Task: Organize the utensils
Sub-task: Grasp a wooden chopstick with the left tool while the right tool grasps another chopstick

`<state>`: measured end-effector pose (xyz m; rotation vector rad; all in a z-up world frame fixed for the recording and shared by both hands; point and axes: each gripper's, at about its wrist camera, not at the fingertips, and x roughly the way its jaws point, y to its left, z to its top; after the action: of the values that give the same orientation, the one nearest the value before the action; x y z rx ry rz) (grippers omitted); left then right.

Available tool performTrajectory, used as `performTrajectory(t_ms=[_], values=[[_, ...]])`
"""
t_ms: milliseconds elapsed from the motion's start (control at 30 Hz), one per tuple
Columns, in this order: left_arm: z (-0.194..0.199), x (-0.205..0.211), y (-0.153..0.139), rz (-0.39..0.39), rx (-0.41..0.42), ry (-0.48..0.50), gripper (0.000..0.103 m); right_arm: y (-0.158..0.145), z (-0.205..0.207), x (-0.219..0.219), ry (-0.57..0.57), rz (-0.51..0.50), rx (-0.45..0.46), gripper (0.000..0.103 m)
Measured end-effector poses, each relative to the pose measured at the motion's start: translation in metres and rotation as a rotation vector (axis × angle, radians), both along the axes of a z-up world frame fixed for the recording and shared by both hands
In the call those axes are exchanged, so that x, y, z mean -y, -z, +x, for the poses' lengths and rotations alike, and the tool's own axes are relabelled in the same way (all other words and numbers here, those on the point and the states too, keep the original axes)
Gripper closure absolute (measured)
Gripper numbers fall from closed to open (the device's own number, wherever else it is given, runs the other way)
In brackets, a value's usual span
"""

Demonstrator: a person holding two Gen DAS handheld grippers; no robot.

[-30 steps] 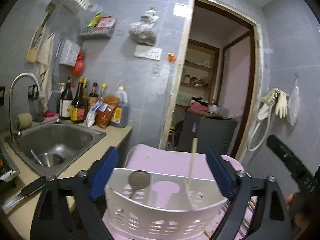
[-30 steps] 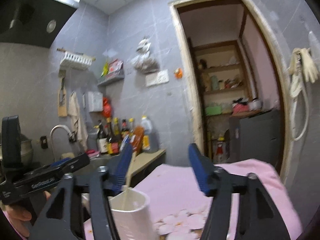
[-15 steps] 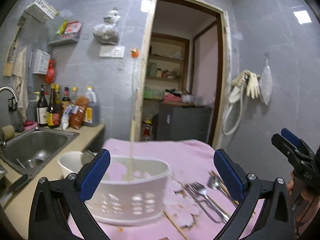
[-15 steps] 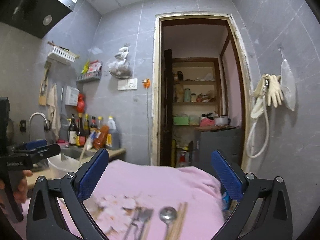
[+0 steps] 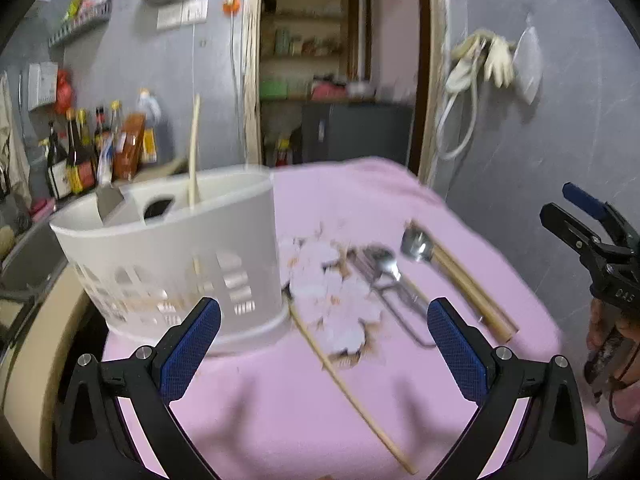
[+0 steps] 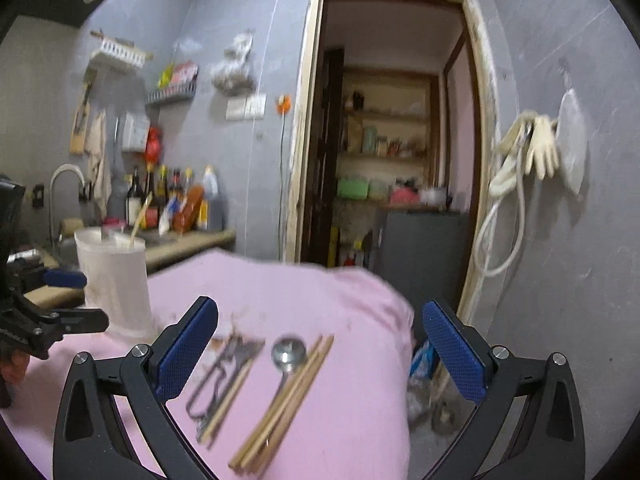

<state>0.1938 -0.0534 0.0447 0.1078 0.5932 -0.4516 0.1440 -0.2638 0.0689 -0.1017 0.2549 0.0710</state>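
Both the left gripper point(image 5: 324, 318) and right gripper point(image 6: 320, 318) have just spread wide, nothing between the jaws. Loose utensils point(image 6: 256, 384) lie bunched on the pink cloth point(image 5: 280, 392), right of the white caddy point(image 5: 172, 256). Risk: a pinch grabs two at once, or drags cloth — the lone chopstick point(image 5: 352, 396) is thin and flat.

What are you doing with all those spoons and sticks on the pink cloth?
A person is tidying utensils with a gripper in each hand. The white basket already holds a chopstick and a flat metal utensil. Still lying on the pink cloth are a loose chopstick, forks, a spoon and a chopstick bundle. The left gripper and right gripper have both just opened wide and are empty, over the utensils.
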Motion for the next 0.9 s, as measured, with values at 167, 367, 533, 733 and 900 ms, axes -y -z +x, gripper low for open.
performTrajectory(t_ms=[167, 367, 533, 733, 900], values=[[0.005, 0.010, 0.016, 0.055, -0.064, -0.004, 0.002, 0.016, 0.019, 0.004, -0.002, -0.025, -0.151, 0.016], [0.020, 0.013, 0.032, 0.070, -0.174, -0.003, 0.007, 0.032, 0.046, 0.018, -0.024, 0.027, -0.305, 0.053], [0.035, 0.011, 0.041, 0.059, -0.279, 0.005, 0.038, 0.043, 0.070, 0.027, -0.053, 0.071, -0.429, 0.062], [0.048, 0.008, 0.049, 0.030, -0.372, 0.017, 0.067, 0.055, 0.097, 0.029, -0.064, 0.083, -0.551, 0.076], [0.055, 0.007, 0.047, 0.020, -0.397, 0.012, 0.071, 0.061, 0.122, 0.035, -0.057, 0.136, -0.618, 0.079]])
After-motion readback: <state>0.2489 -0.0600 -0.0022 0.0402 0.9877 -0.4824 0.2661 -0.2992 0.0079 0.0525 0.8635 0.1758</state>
